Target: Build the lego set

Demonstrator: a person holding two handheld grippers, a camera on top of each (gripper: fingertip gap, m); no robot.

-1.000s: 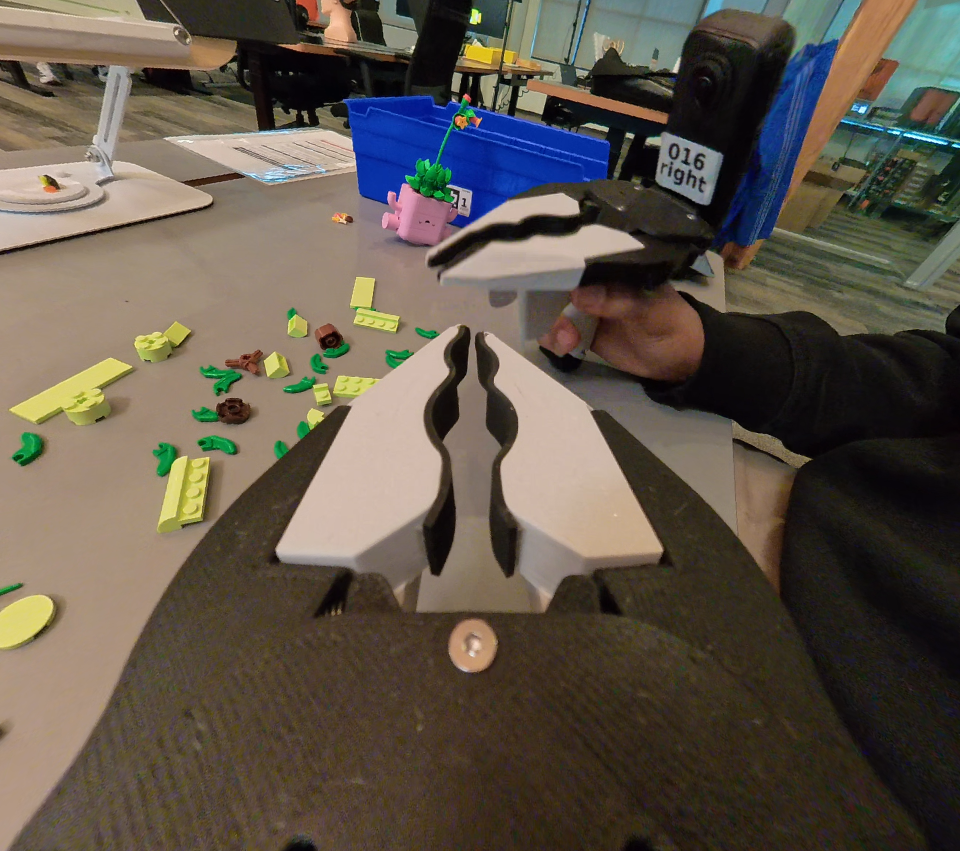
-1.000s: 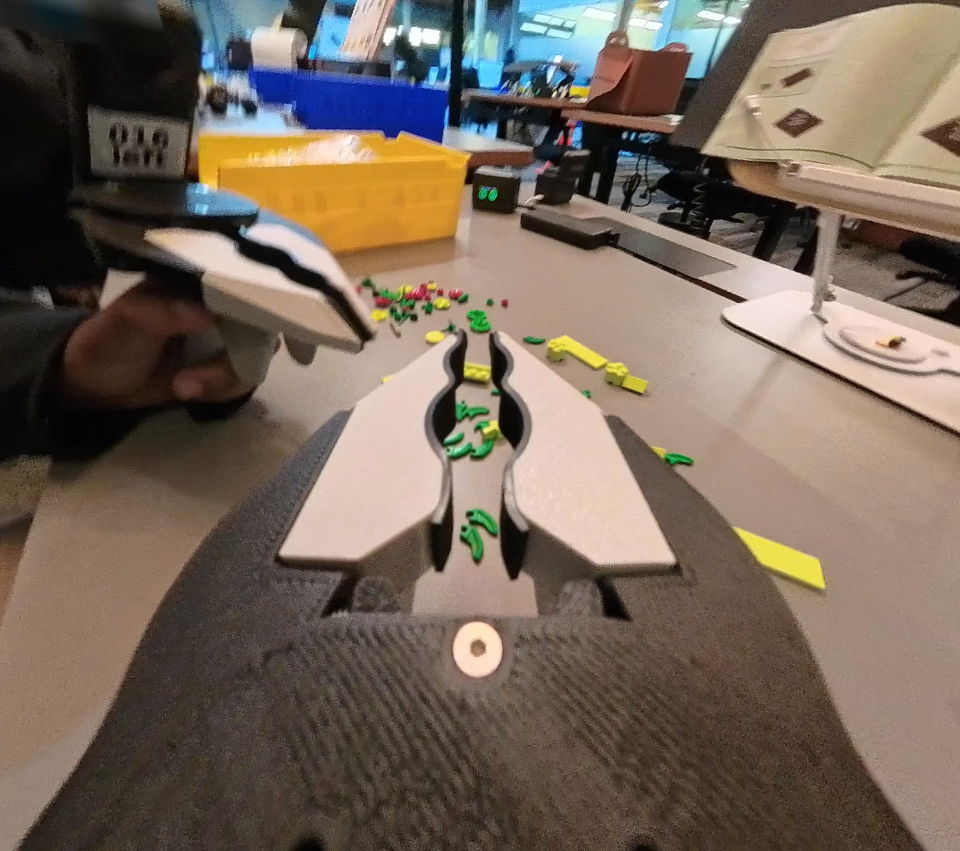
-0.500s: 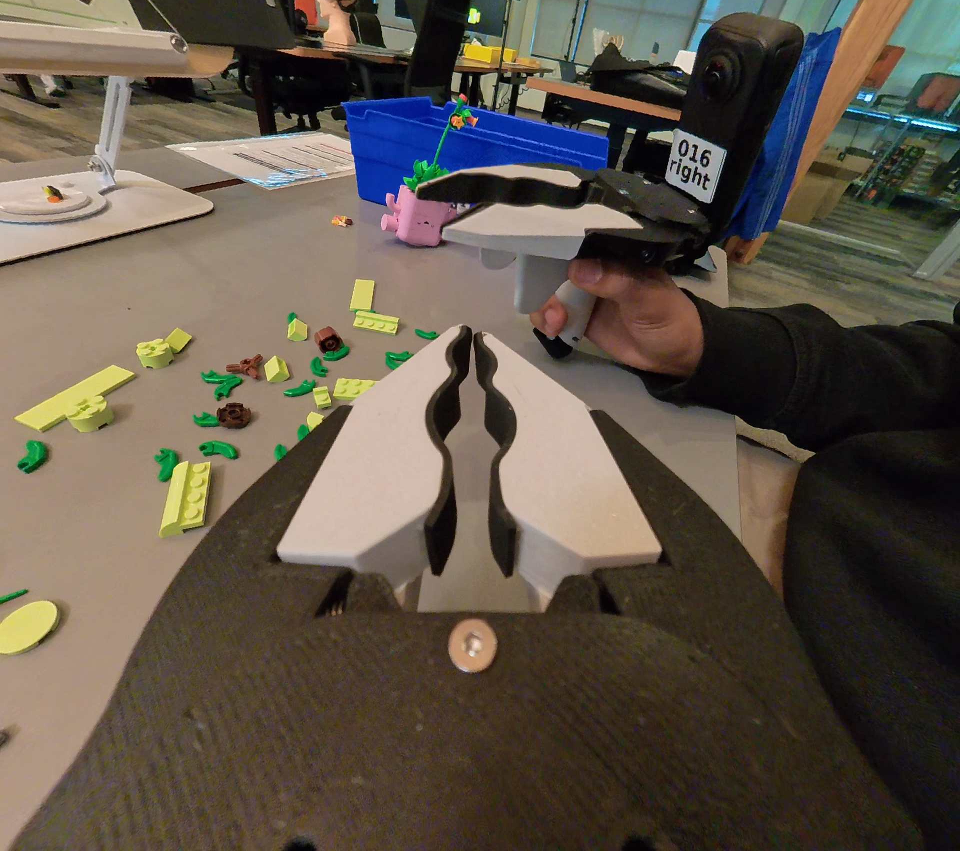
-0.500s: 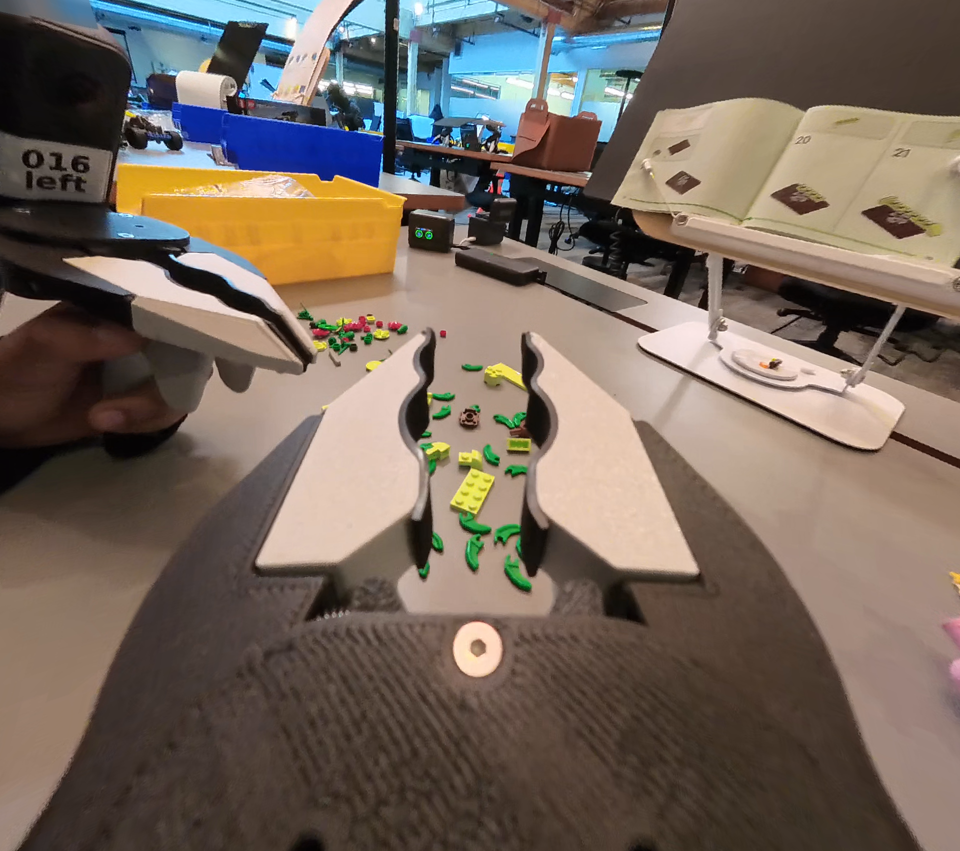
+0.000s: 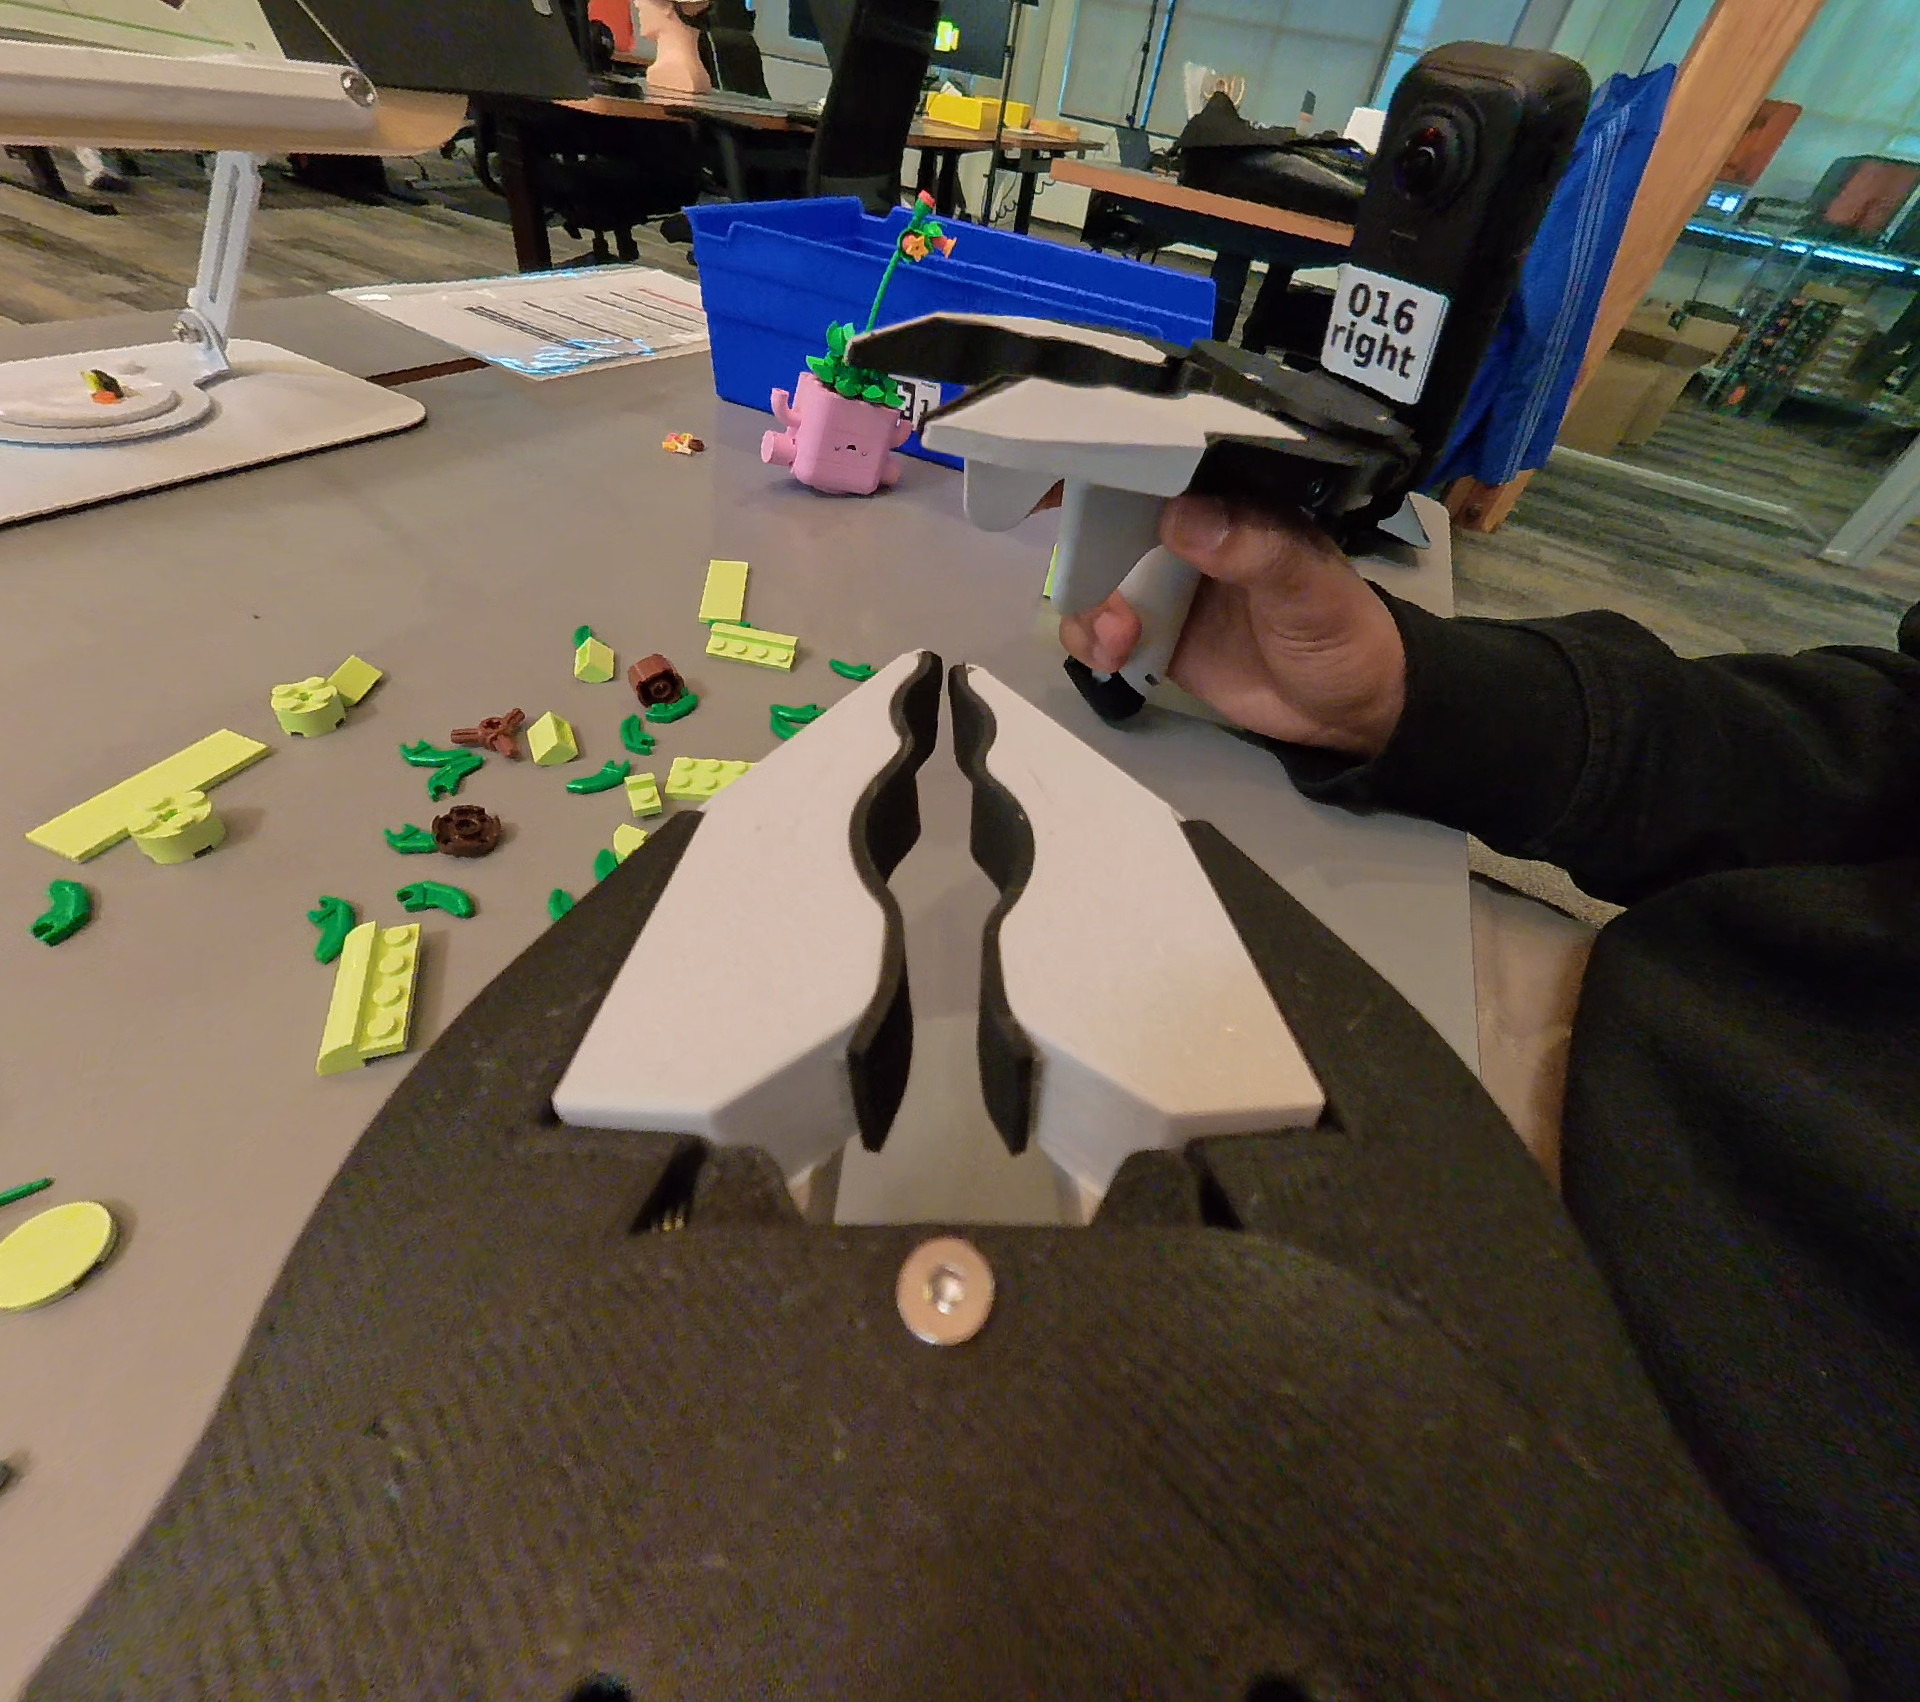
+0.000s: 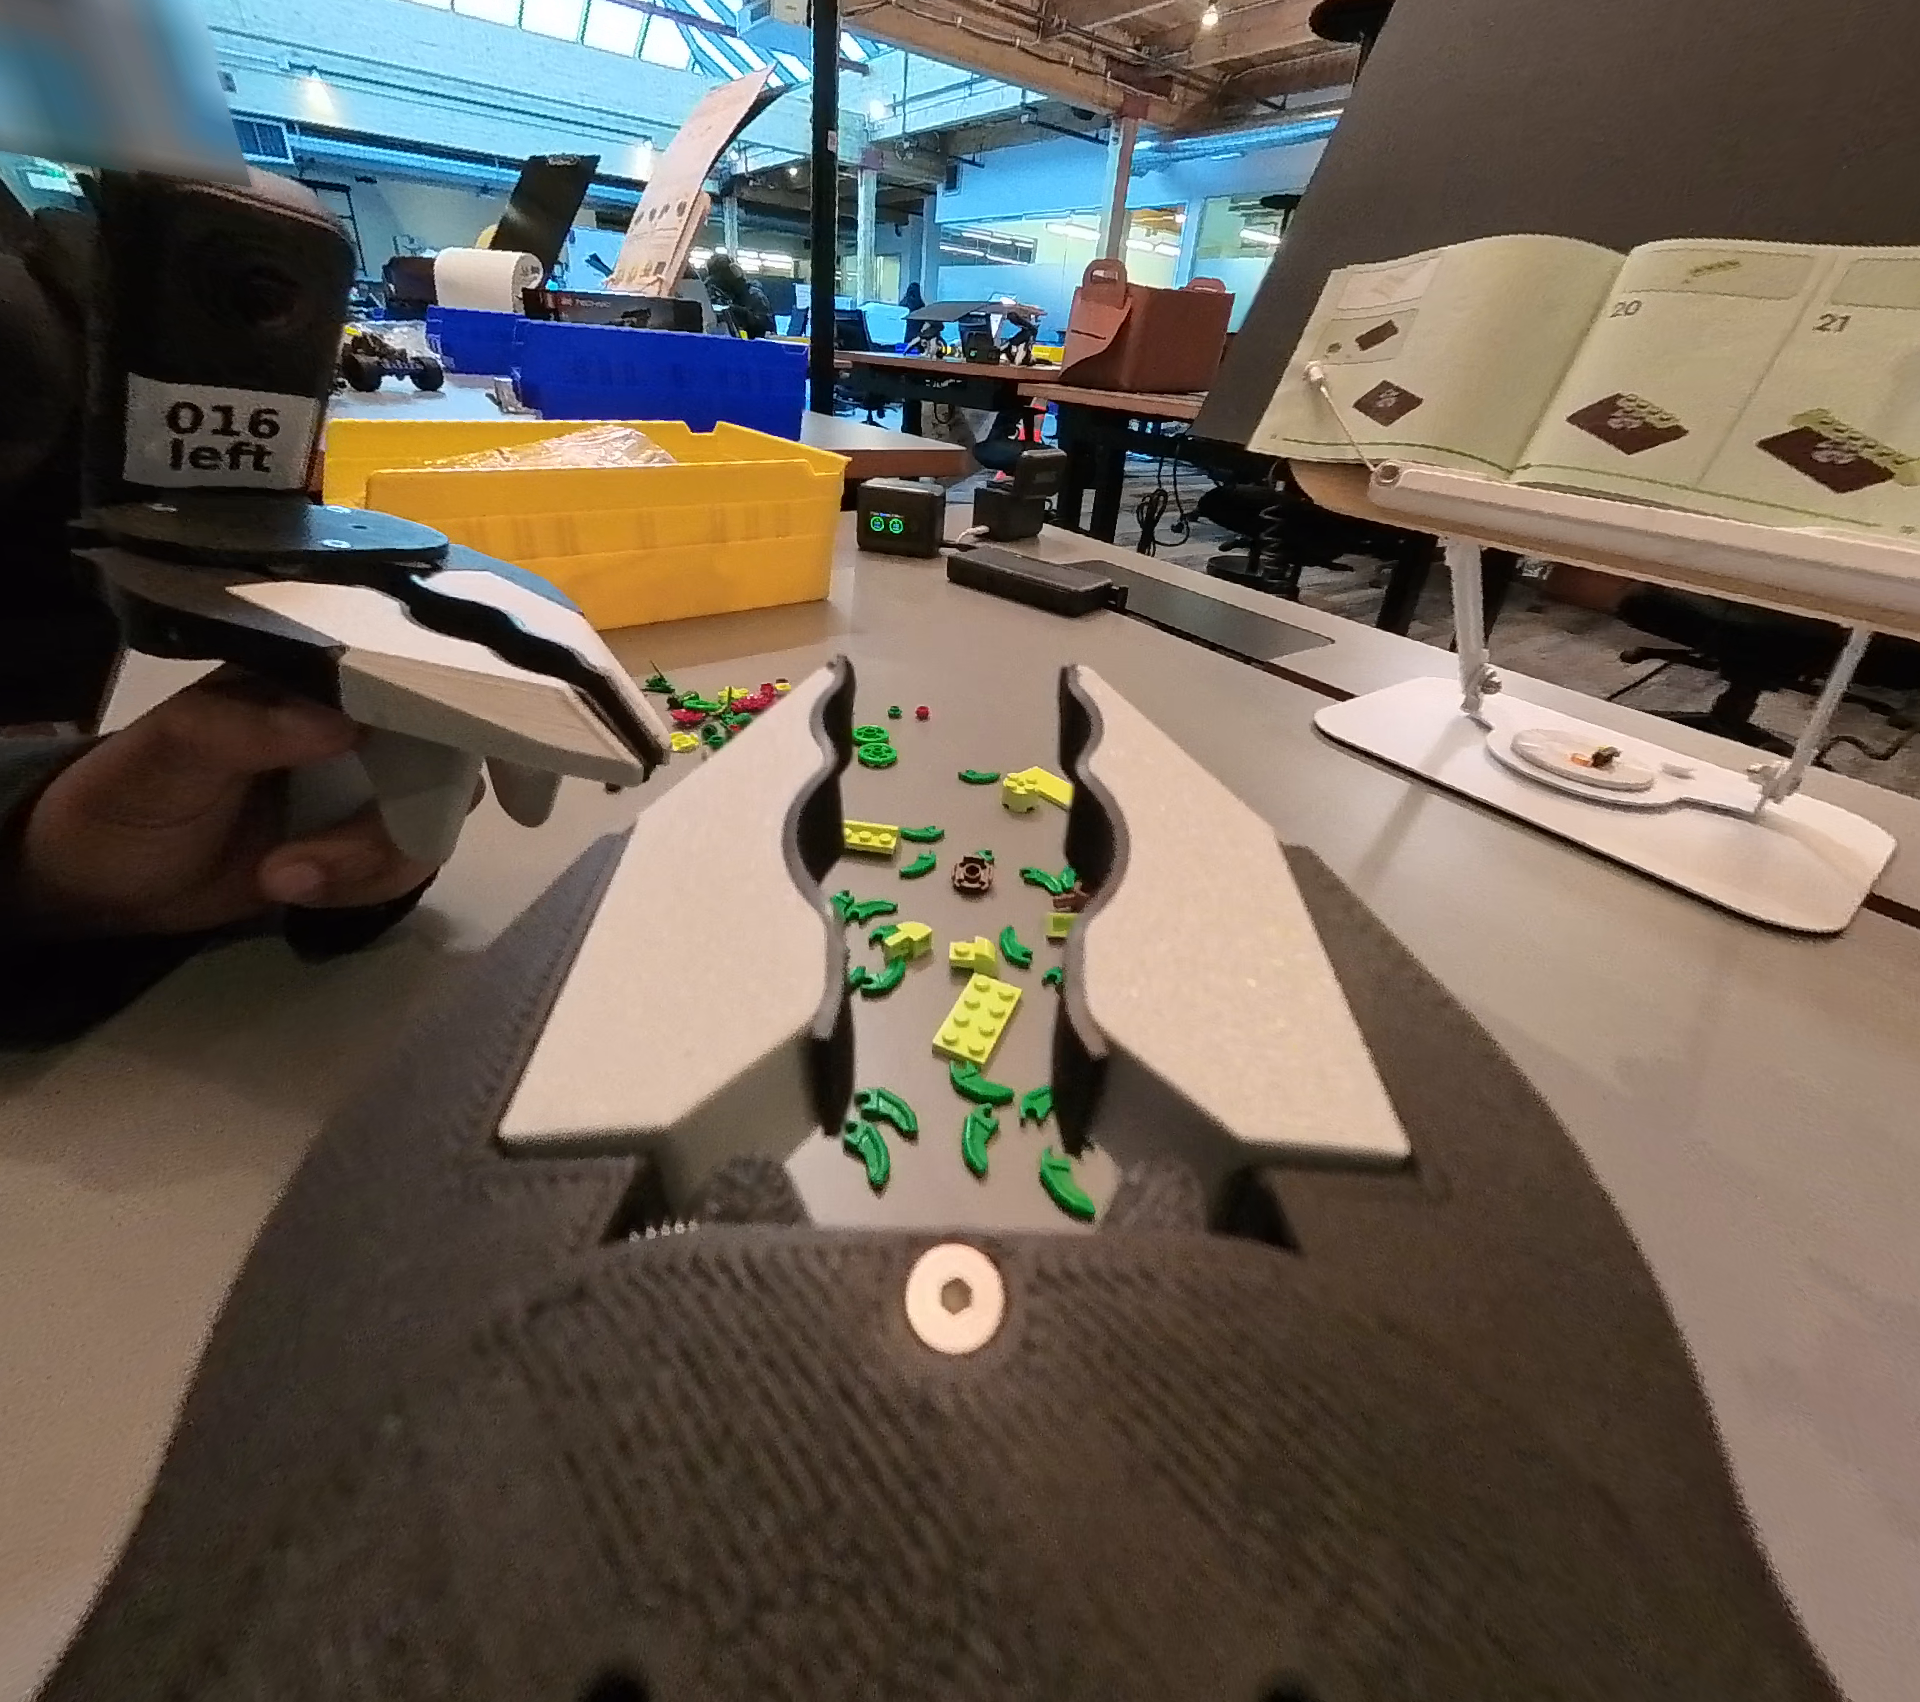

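Loose lego pieces lie scattered on the grey table [image 5: 520,530]: a lime studded plate [image 5: 374,992] [image 6: 977,1018], a brown round piece [image 5: 465,829] [image 6: 974,873], a long lime plate [image 5: 145,790] and several green leaf pieces [image 6: 883,1122]. A built pink pot with a flower stalk [image 5: 836,442] stands behind them. My left gripper [image 5: 940,665] is shut and empty, above the table to the right of the pieces; it also shows in the right wrist view [image 6: 639,753]. My right gripper [image 6: 956,676] is open and empty above the pieces. Its fingers [image 5: 1081,426] show in the left wrist view, near the pink pot.
An open instruction booklet [image 6: 1621,395] rests on a white stand [image 6: 1600,811]. A yellow bin [image 6: 623,530] and a pile of red and green pieces [image 6: 717,707] lie beyond the left gripper. A blue bin [image 5: 966,291] stands behind the pink pot. A printed sheet [image 5: 561,317] lies nearby. My hands' fingertips stand some 8 cm from each other. Both grippers' tips are roughly 15 cm from the lime studded plate [image 5: 374,992]. Both grippers' tips are roughly 15 cm from the brown round piece [image 5: 465,829]. The right camera catches it too, in the right wrist view [image 6: 975,880].
My right gripper has opened wide and risen, its view swinging over the scattered pieces. My left gripper has stayed shut and nearly still.
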